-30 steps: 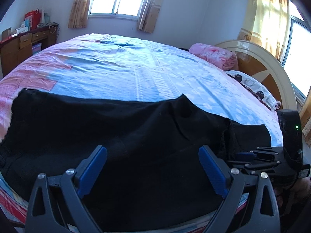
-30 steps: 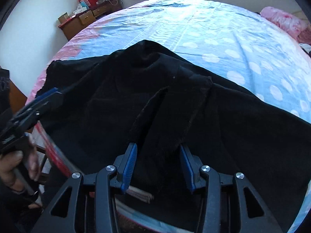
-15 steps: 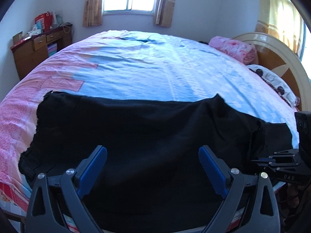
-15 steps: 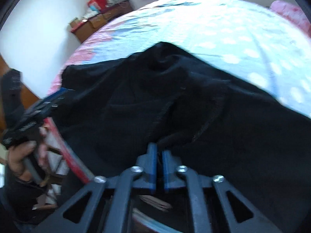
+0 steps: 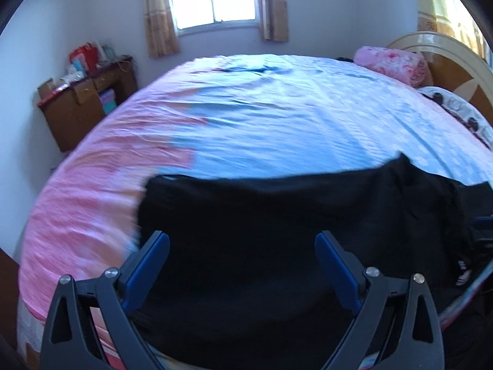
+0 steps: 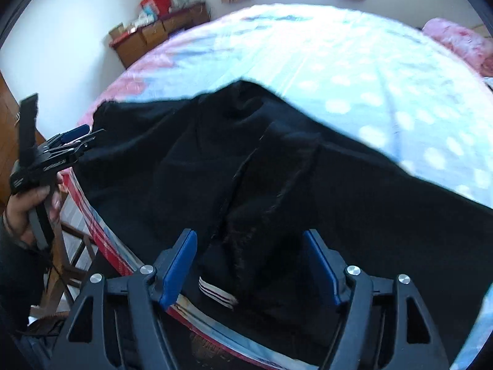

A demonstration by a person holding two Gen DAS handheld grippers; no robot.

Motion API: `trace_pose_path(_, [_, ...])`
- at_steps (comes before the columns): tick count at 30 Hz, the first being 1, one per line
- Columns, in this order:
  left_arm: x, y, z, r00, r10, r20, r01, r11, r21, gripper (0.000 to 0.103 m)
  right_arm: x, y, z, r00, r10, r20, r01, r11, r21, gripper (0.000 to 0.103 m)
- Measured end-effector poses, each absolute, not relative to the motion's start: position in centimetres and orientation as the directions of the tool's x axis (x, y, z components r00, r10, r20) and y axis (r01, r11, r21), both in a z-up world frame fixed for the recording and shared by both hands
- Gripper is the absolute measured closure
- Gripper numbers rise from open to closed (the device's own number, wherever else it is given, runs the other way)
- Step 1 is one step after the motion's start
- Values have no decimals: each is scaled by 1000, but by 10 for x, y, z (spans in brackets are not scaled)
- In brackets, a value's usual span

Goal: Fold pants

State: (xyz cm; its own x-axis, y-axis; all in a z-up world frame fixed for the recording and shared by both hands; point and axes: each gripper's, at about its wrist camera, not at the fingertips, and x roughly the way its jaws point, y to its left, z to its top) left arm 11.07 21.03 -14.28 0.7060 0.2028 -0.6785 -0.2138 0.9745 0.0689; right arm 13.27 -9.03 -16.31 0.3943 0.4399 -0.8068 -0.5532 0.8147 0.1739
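Black pants (image 5: 277, 234) lie spread across the near edge of the bed, also in the right wrist view (image 6: 246, 169). A fold ridge runs down their middle, and a striped label (image 6: 215, 293) shows at the near hem. My left gripper (image 5: 243, 265) is open and empty above the pants' near left part; it also shows from the side in the right wrist view (image 6: 77, 141). My right gripper (image 6: 249, 265) is open, its jaws either side of the bunched middle fold, holding nothing.
The bed (image 5: 262, 117) has a blue and pink sheet. A pink pillow (image 5: 391, 61) and a headboard (image 5: 446, 52) are at the far right. A wooden desk (image 5: 83, 104) with clutter stands at the left wall. A wooden stool (image 6: 71, 246) is beside the bed.
My right gripper closed on the middle fold half a second ago and has now opened, letting it go. My left gripper stayed open and shifted left; the pants' left edge now lies farther right.
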Motion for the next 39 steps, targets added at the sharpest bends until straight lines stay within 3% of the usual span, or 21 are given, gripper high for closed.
trace_pose_path(5, [118, 265, -160, 659, 171, -733, -269, 963, -16, 5, 134, -105, -162, 415, 454, -789, -509, 834, 212, 31])
trace_pose_path(11, [121, 305, -187, 653, -17, -757, -256, 936, -242, 5, 130, -97, -162, 417, 493, -764, -514, 821, 249, 31])
trace_pose_path(16, [123, 296, -192, 650, -35, -759, -201, 955, -217, 7, 128, -93, -164, 420, 509, -751, -511, 817, 268, 31])
trace_pose_path(17, [123, 294, -192, 651, -36, -758, -194, 958, -213, 13, 128, -94, -165, 421, 514, -747, -506, 817, 277, 31])
trace_pose_path(20, [120, 286, -181, 651, -101, -752, -153, 953, -261, 59, 129, -96, -165, 427, 524, -737, -488, 820, 300, 31])
trace_pose_path(21, [118, 278, -174, 649, -82, -757, -161, 957, -242, 67, 128, -98, -165, 431, 526, -733, -482, 821, 306, 31])
trace_pose_path(23, [116, 265, -167, 644, -65, -763, -144, 968, -204, 72, 127, -101, -163, 442, 527, -726, -474, 824, 310, 31])
trace_pose_path(26, [110, 265, -155, 658, -79, -749, -168, 954, -248, 76, 125, -108, -158, 464, 539, -703, -460, 825, 329, 31])
trace_pose_path(33, [95, 226, -93, 736, -337, -587, -27, 852, -524, 79, 122, -145, -144, 542, 513, -665, -379, 856, 352, 31])
trace_pose_path(39, [112, 136, -39, 693, -533, -486, 206, 791, -576, 79, 122, -203, -137, 631, 432, -644, -218, 896, 387, 31])
